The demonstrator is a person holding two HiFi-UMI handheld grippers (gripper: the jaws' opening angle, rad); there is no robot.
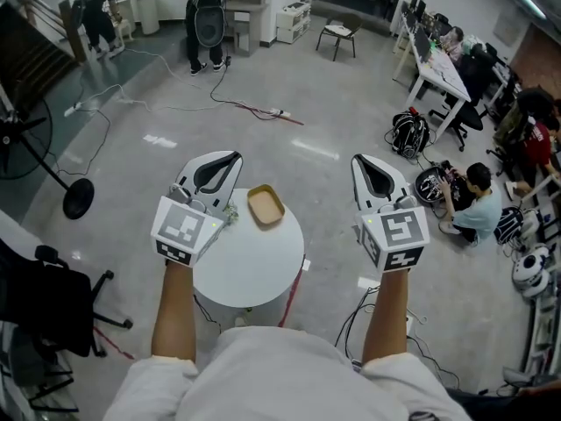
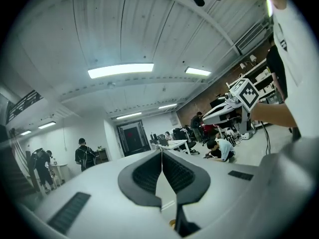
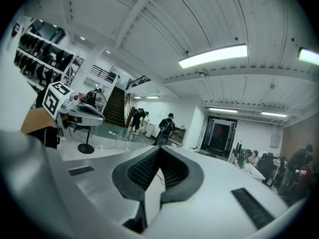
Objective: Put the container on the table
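The person's forearms [image 1: 175,310] hold out the left tongs [image 1: 223,163] and right tongs [image 1: 370,167], each with its jaws pressed together on nothing. The tan container [image 1: 265,205], seemingly empty, sits on the round white counter [image 1: 254,266] near its far edge, just beside the left tongs.

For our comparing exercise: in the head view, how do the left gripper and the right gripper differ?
The left gripper hangs over the white table's far left edge, close to the tan container; the right gripper hangs beside the table, over floor. The left gripper's tip angles rightward, the right gripper's leftward. Both have fingers shut, holding nothing.
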